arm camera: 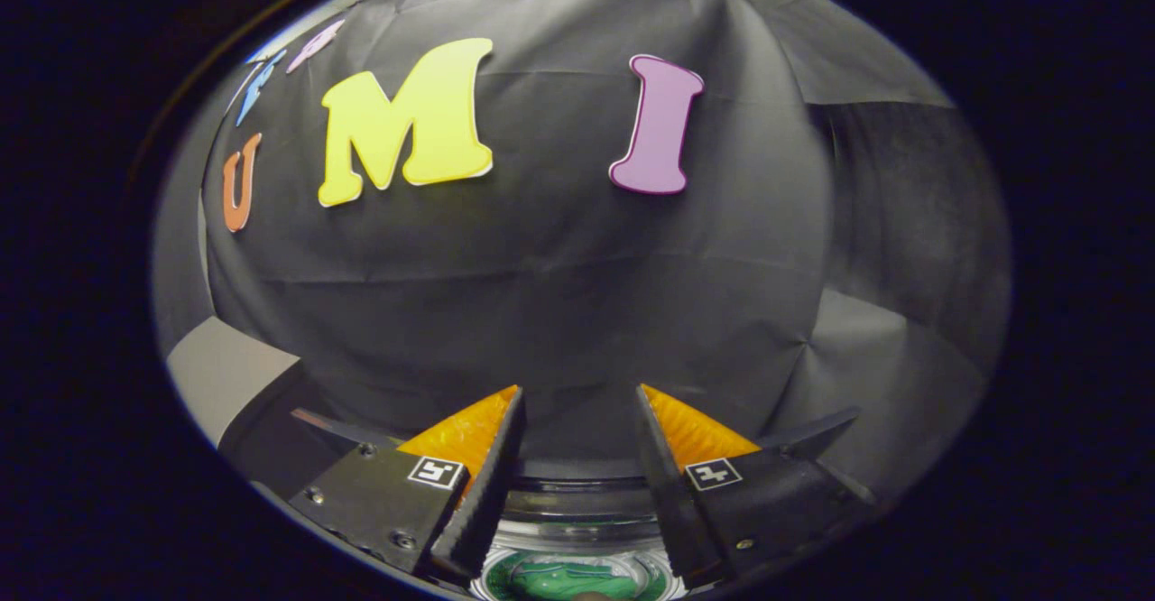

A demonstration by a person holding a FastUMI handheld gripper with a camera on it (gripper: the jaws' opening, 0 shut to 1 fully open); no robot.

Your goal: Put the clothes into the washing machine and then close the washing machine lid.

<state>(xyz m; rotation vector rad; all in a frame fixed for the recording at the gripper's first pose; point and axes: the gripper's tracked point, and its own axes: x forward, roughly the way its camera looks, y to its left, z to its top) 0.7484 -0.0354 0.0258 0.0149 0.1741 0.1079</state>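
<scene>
**Q:** where's the washer relative to you right now?

**me:** Pretty much straight under my claw (577,484), down at 6 o'clock. My view is pitched up at the booth's black cloth wall (541,294), so all I get of the washing machine (577,515) is a thin slice between and below my fingers: a dark curved rim, a clear ring inside it, and something green (568,578) showing at the very bottom. Could be a garment in the drum, could be part of the machine. Can't tell from this little.

**Q:** claw holding anything?

**me:** Nope, released. Fingers spread apart, nothing but wall and rim in the gap. No cloth pinched.

**Q:** lid?

**me:** Can't make it out for sure. There's a dark curved edge (262,439) running off around 8 o'clock past my left-hand finger, with a pale grey surface (217,371) beyond it, maybe the tabletop or floor. Whether that dark edge is the lid or just the machine's top, no idea.

**Q:** so what's next?

**me:** My guess: tilt down toward 6 o'clock first, so I can see the opening and find the lid or any leftover clothes. Nothing stands between me and the rim, it's just close underneath.
</scene>
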